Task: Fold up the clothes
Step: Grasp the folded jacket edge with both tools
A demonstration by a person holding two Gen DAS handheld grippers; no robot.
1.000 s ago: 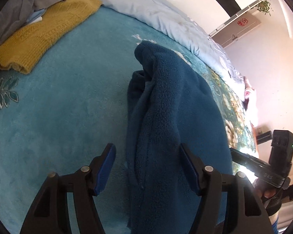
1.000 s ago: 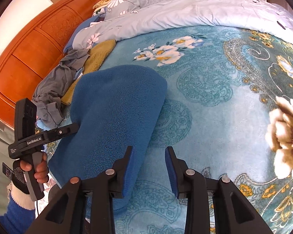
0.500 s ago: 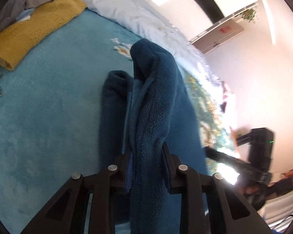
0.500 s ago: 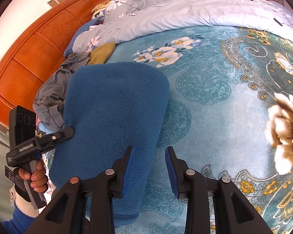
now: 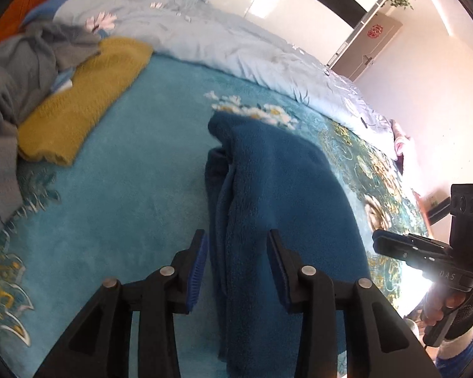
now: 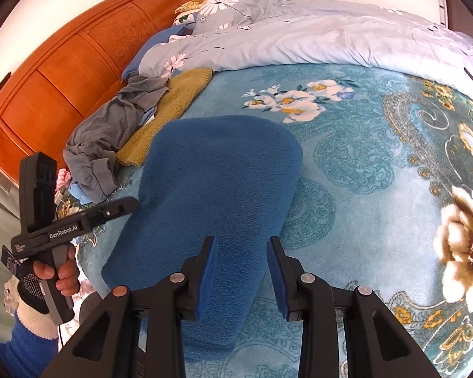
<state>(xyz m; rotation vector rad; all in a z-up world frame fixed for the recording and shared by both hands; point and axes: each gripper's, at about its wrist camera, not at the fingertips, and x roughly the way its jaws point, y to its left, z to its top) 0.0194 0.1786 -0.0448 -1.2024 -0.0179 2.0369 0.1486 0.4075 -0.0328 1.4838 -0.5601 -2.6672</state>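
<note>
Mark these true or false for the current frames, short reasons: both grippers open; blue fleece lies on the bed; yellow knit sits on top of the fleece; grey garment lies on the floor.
1. Both the left gripper and the right gripper are open. True.
2. The blue fleece garment lies on the teal floral blanket. True.
3. The yellow knit sweater sits on the fleece. False: it lies apart, toward the headboard.
4. The grey garment lies on the floor. False: it is on the bed, overlapping the yellow knit.

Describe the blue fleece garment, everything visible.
The blue fleece garment is dark teal-blue, with a fuzzy pile, folded into a long stack. It lies flat on the floral teal blanket. Its layered edges show at the left side. Both tools straddle its near end, open, left tool and right tool.
</note>
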